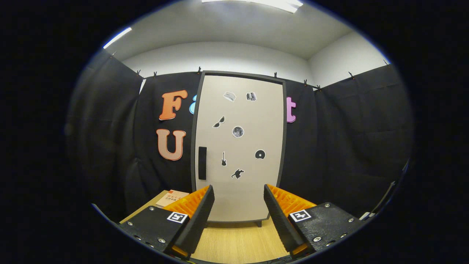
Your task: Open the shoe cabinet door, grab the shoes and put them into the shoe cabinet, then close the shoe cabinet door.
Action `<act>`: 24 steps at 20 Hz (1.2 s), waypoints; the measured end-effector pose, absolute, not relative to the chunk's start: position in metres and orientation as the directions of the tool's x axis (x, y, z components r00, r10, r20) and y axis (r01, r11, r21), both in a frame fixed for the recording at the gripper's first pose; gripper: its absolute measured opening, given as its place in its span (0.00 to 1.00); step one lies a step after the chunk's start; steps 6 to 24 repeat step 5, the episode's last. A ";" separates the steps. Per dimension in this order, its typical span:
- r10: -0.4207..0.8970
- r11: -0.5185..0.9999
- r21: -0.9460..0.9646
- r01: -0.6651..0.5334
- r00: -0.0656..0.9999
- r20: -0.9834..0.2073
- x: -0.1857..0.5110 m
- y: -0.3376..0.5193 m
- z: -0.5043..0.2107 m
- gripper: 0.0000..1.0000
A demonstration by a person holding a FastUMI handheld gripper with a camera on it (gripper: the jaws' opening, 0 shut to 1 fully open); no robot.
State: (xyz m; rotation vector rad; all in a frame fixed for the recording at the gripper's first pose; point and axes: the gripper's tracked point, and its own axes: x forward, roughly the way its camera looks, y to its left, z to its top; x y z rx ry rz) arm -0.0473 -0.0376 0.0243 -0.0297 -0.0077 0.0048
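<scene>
Gripper: the two-finger gripper (239, 198) points straight at the cabinet. Its fingers are spread wide apart. Nothing is between them and they touch nothing.

Fingers: one finger (199, 216) is on the left and one on the right. Each one has a small square black-and-white marker (177, 217) on its base.

Shoe cabinet: the tall shoe cabinet with a dark frame (239, 146) stands upright just beyond the fingers, in the middle of the gap between them. It stands against the black cloth wall (348, 146).

Door: the pale beige flat door (242, 190) is shut. It covers the whole front of the cabinet.

Handle: the black upright bar handle (202, 162) sits on the left side of the door, low down, a bit above the left finger.

Stickers: small dark stickers (237, 131) are dotted over the door. One looks like sunglasses, one like a guitar, and one like a round disc.

Floor: the light wooden board floor (238, 242) runs from under the fingers up to the foot of the cabinet.

Box: a small orange and white flat thing (172, 198) lies on the floor left of the cabinet, partly hidden behind the left finger. I cannot tell what it is.

Ceiling: long white ceiling lights (117, 37) shine above the cloth wall.
</scene>
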 end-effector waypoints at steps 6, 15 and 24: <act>0.005 1.000 -0.018 -0.005 1.000 0.001 -0.047 -0.038 0.022 0.87; 0.005 1.000 -0.018 -0.005 1.000 0.001 -0.047 -0.038 0.022 0.87; 0.005 1.000 -0.018 -0.005 1.000 0.001 -0.047 -0.038 0.022 0.87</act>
